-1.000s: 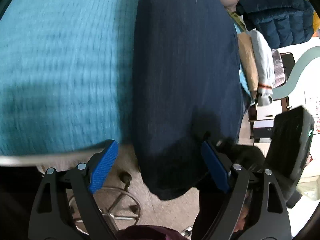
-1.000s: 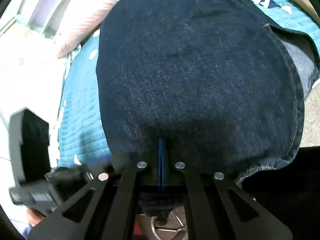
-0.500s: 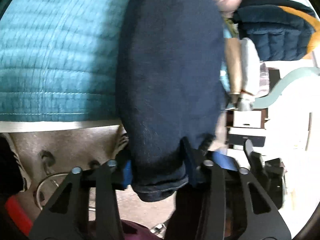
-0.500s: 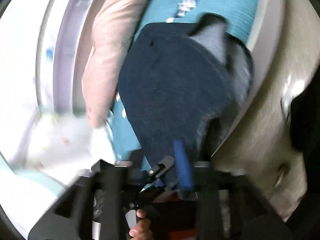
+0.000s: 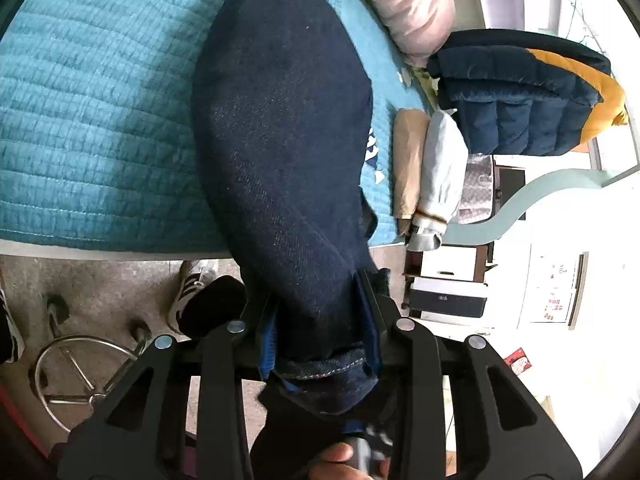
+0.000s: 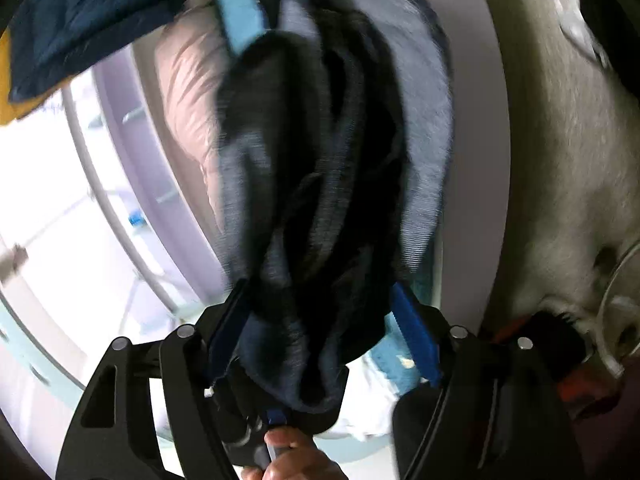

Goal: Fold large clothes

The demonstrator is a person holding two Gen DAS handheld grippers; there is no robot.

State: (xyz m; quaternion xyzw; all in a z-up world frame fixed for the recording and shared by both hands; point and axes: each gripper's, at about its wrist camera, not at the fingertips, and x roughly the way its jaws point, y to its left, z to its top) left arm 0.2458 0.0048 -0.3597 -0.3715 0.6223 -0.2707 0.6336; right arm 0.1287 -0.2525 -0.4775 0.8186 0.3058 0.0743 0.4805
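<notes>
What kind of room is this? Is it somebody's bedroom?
Most likely a bedroom, yes. A bed with a teal quilt fills most of the left view, a pink pillow lies at its far end, and folded clothes sit at its edge beside the jeans being folded.

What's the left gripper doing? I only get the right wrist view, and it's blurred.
Observer: The left gripper has its jaws shut on the hem end of the jeans.
Operator: Where's the rest of that leg?
Observer: It runs from the jaws up across the teal quilt; only the hem end hangs past the bed edge.
Operator: Anything on the floor under it?
Observer: A sneaker sits on the floor just left of the held hem.
</notes>
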